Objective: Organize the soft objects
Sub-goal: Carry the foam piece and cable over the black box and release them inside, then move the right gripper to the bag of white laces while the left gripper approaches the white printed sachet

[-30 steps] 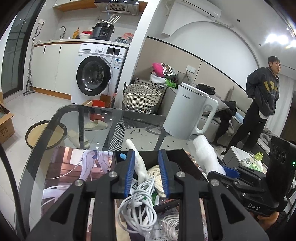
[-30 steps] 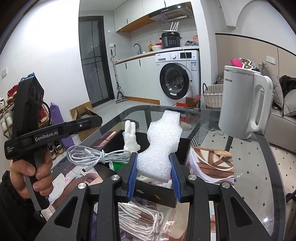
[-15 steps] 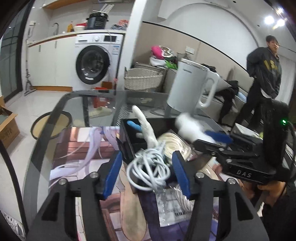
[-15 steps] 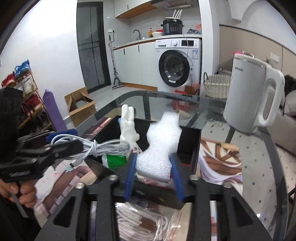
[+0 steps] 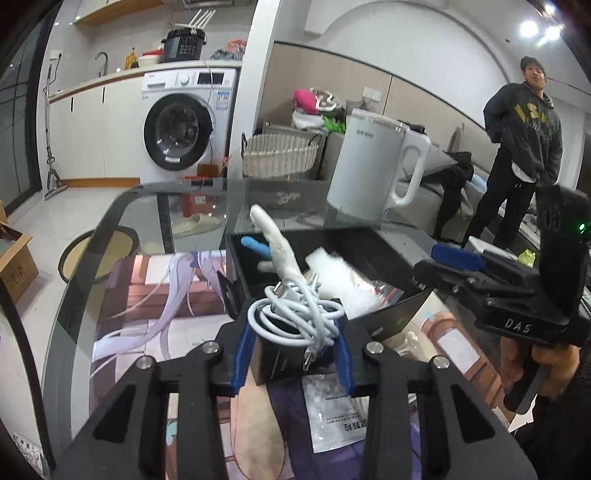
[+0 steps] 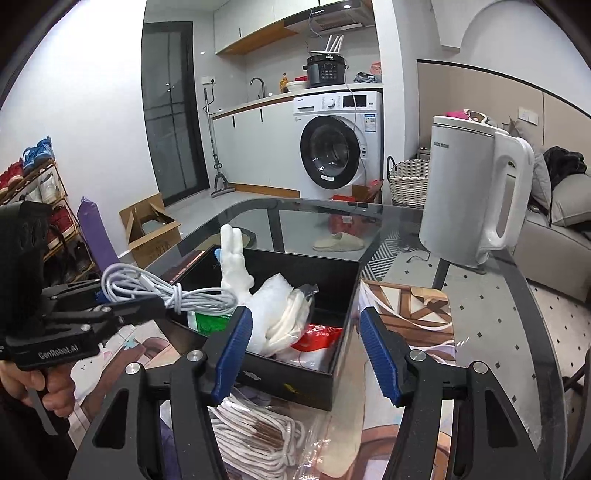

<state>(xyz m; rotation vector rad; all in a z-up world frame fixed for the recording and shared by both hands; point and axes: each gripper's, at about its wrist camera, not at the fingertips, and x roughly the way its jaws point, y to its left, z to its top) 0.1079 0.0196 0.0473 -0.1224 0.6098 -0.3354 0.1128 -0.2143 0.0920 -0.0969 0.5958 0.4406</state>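
A coiled cable (image 5: 295,317) is gripped by the left gripper (image 5: 291,354) at the near rim of the box (image 6: 347,295), apparently for dropping in. The right gripper (image 6: 306,350) is held open and empty; foam (image 6: 280,299) lies inside.

Light: bright white ceiling spotlights (image 5: 535,27) — glare.
Edges: fisheye bending, dark corners.
Glass tabletop (image 6: 491,295): reflective sheen — sharp.

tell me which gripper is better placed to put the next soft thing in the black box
Left. The left gripper already holds the white cable bundle just over the near wall of the black box. The right gripper is open and empty.
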